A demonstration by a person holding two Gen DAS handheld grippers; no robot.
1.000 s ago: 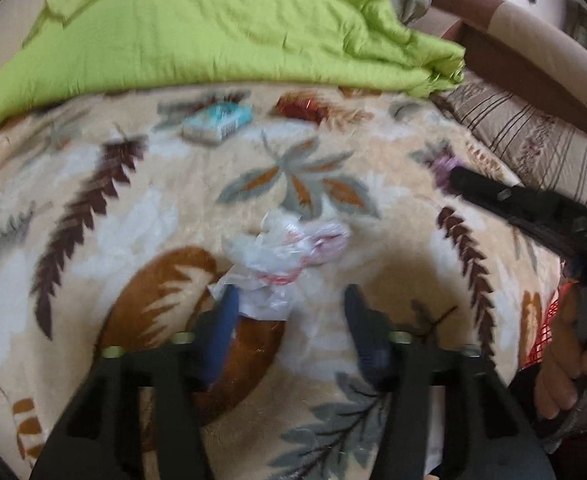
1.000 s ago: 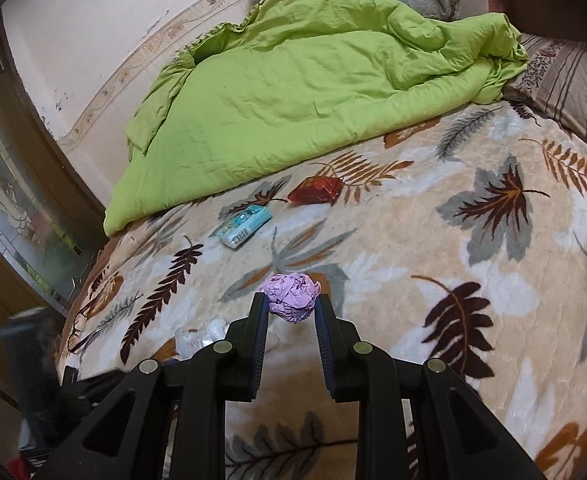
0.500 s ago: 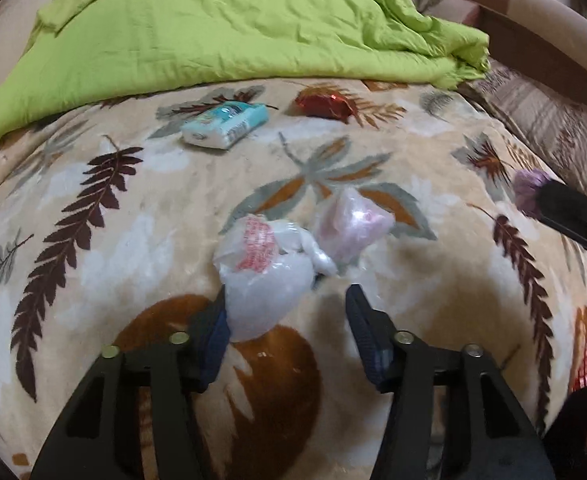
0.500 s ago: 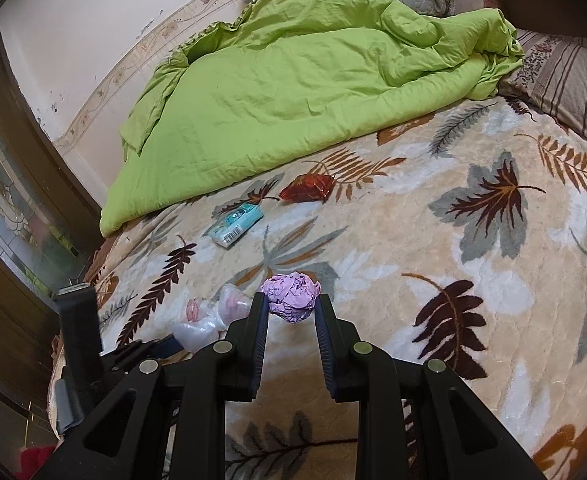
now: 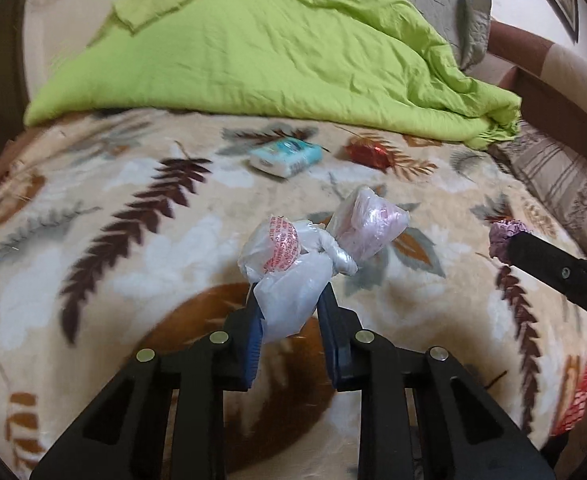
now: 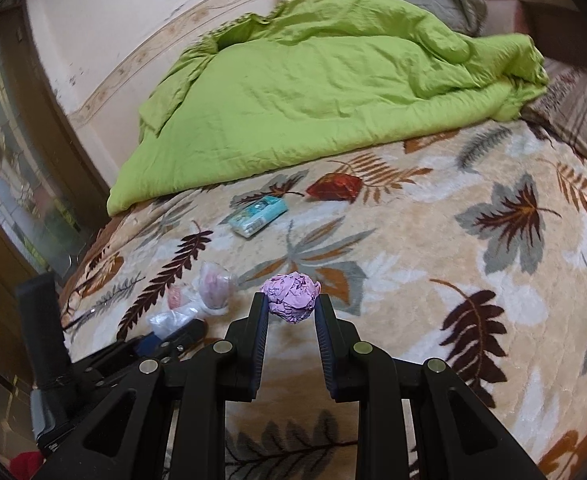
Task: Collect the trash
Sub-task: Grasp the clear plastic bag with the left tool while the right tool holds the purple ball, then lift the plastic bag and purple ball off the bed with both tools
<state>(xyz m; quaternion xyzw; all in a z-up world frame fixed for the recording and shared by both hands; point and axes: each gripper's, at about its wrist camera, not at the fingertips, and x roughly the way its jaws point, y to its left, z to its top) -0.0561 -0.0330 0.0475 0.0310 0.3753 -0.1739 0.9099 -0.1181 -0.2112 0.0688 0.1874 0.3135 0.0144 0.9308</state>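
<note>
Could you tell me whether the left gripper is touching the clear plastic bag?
Touching: the left wrist view shows the left gripper pinching the clear plastic bag between both fingers.

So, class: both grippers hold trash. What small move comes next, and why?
Probably carry both loads off the bed to a bin, which is not in view. The left gripper pinches the plastic bag and the right gripper the purple paper ball, so neither can take more.

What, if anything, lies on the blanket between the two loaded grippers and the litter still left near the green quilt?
Nothing visible does. Beyond the left gripper holding the plastic bag and the right gripper holding the purple paper ball, bare blanket leads to the tissue pack and red wrapper.
</note>
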